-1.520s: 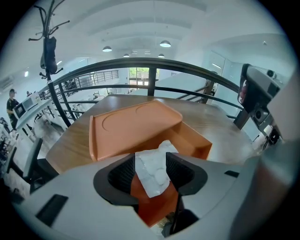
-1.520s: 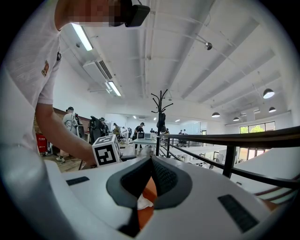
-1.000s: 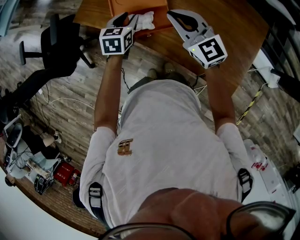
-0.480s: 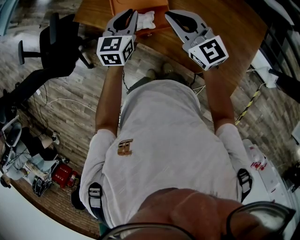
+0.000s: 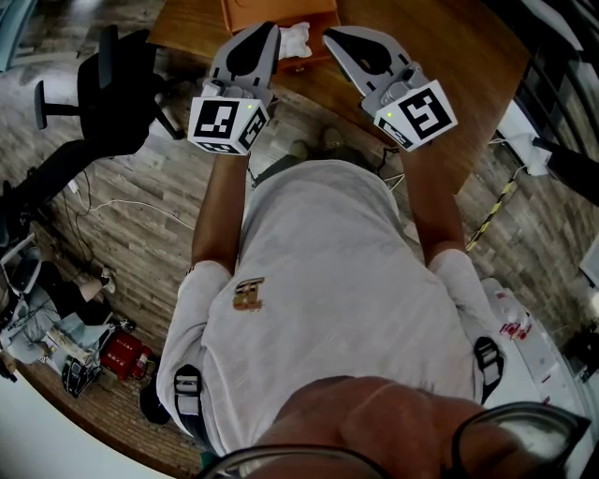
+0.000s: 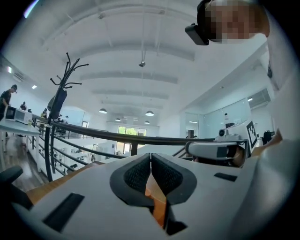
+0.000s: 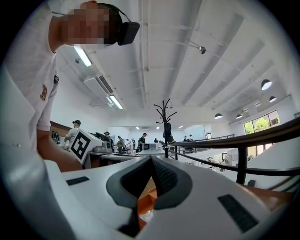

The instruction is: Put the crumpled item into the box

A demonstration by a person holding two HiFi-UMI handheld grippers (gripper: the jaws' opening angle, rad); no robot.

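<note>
Hovering both tools at twelve o'clock | left gripper (image 5: 267, 30): jaws closing, pads touching, nothing between | right gripper (image 5: 333, 36): pinched together, empty too | crumpled item (image 5: 296, 39): white, between my tips, at near edge of orange box (image 5: 234, 11), inside or not I can't tell | feel: likely light, soft, springy; I'd pinch a thick fold, gently

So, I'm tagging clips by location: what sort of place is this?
Probably an open-plan office or lab, seemingly on an upper level: people among desks in one big hall, a coat stand, a black railing, and an office chair.
</note>
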